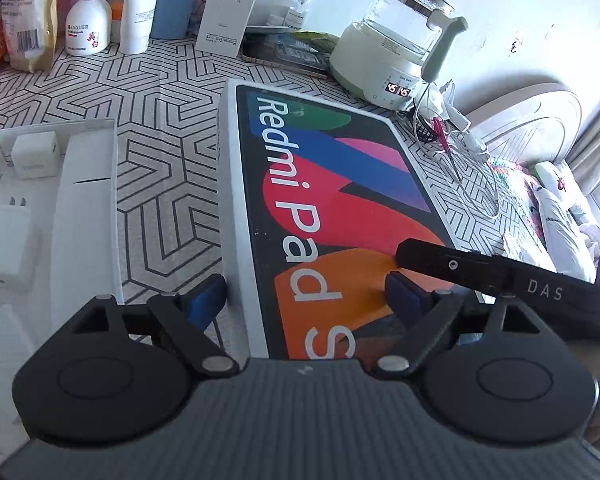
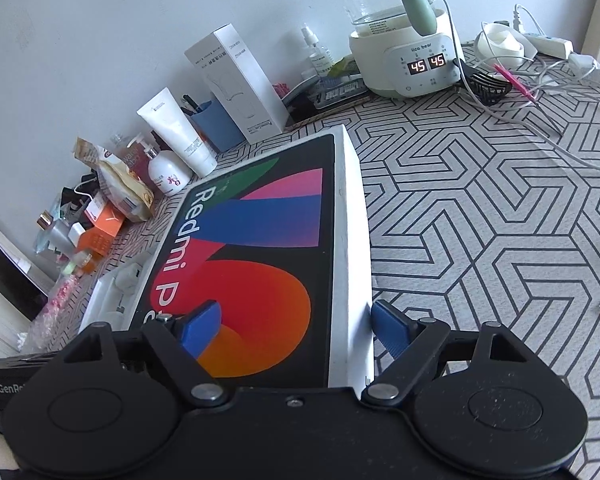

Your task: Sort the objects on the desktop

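Observation:
A white Redmi Pad box lid (image 1: 324, 200) with a colourful print lies flat on the patterned tablecloth; it also shows in the right wrist view (image 2: 268, 248). My left gripper (image 1: 304, 300) is open wide, its blue pads straddling the lid's near left edge. My right gripper (image 2: 296, 328) is open wide, its blue pads either side of the lid's near right edge. The right gripper's body (image 1: 500, 276) shows at the lid's right side. An open white box tray (image 1: 40, 208) to the left holds a white charger (image 1: 4, 248) and a small white cube (image 1: 36, 156).
A glass kettle on a base reading 45 (image 1: 396, 40) stands at the back right, with cables and a black comb (image 2: 488, 88) beside it. Bottles, a tube, a blue cup and a tall white carton (image 1: 228, 4) line the back wall. A bed (image 1: 540, 184) lies right.

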The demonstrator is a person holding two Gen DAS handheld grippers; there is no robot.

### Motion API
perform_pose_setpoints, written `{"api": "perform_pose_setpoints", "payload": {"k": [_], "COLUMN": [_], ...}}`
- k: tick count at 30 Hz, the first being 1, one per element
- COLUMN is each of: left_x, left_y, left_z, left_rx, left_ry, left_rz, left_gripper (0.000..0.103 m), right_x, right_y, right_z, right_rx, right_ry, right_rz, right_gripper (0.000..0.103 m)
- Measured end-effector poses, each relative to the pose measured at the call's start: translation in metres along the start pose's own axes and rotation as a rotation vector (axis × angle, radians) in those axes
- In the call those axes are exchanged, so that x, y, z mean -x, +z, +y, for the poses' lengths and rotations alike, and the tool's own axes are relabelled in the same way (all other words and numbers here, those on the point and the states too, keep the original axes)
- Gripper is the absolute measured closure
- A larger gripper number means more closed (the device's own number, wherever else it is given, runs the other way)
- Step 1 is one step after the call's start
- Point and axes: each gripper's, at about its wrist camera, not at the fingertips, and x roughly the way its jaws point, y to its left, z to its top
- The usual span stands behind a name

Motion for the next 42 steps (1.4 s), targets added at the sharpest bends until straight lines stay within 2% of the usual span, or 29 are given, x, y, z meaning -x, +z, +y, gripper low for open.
{"api": "perform_pose_setpoints", "payload": {"k": [5, 17, 29, 42], "left_x": [0.012, 0.042, 0.079, 0.095], "left_y": [0.001, -0.003, -0.007, -0.014], "left_z": [0.006, 0.028, 0.075, 0.111], "left_rx": [-0.01, -0.03, 0.022, 0.064], "left_ry": [0.004, 0.014, 0.026, 0.079], "left_rz": [-0.013, -0.051, -0.099, -0.12], "left_gripper": [0.017, 0.017, 0.016, 0.014], "right_x": [0.003, 0.002, -0.01, -0.035], "right_y": [0.0, -0.009, -0.017, -0.025], "right_z": [0.009, 0.054, 0.11, 0.146], "right_rx": [-0.018, 0.028, 0.106, 0.126], "right_ry": [0.012, -0.006, 0.007, 0.024], "right_rz": [0.003, 0.012, 0.016, 0.065], "right_gripper": [0.017, 0.018, 0.018, 0.018]}}
